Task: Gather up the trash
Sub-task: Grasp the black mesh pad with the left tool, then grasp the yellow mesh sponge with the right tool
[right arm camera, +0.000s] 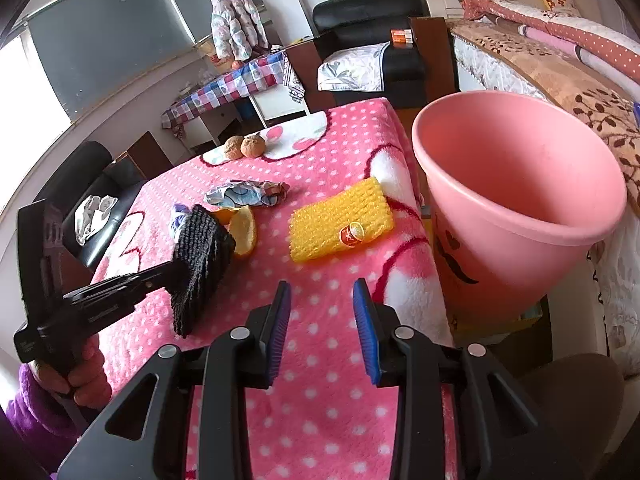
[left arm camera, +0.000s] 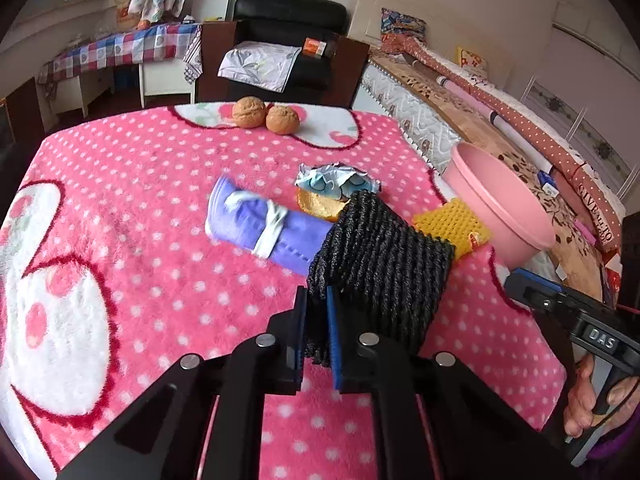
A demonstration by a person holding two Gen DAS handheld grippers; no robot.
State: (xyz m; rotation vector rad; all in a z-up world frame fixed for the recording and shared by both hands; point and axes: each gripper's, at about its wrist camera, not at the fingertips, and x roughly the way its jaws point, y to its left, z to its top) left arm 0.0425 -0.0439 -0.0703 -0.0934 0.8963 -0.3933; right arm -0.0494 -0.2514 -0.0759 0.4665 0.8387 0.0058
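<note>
The left gripper (left arm camera: 316,328) is clenching its jaws on the near edge of a black foam net sleeve (left arm camera: 380,264), whose dark ribbed mesh is sticking out forward and slightly up between the blue pads. In the right wrist view the same sleeve (right arm camera: 202,264) is hanging from the left gripper (right arm camera: 170,276) just above the pink polka-dot blanket (right arm camera: 320,360) covering the bench, with the person's hand (right arm camera: 80,376) in a purple sleeve gripping the handle.

The right gripper (right arm camera: 322,316) is holding its jaws partly apart with nothing between them, hovering over a bare patch of the blanket. Its body (left arm camera: 568,312) is showing at the right edge of the left wrist view.

Just beyond the black sleeve, a piece of orange peel (right arm camera: 242,232) is lying on the blanket, close beside a rolled purple cloth (left arm camera: 264,224) tied with a white strip. A crumpled wrapper (right arm camera: 248,194) is sitting just behind the peel. A yellow foam net (right arm camera: 340,220) with a small round sticker is lying flat to the right, near the bench edge. Two walnuts (left arm camera: 266,116) are resting side by side, touching, at the far end of the bench.

A pink bucket (right arm camera: 520,184) is standing off the bench's right side, its mouth open and tilted toward the right wrist camera, its inside looking bare. Behind it, a bed with patterned bedding (left arm camera: 520,128) is running along the wall.
</note>
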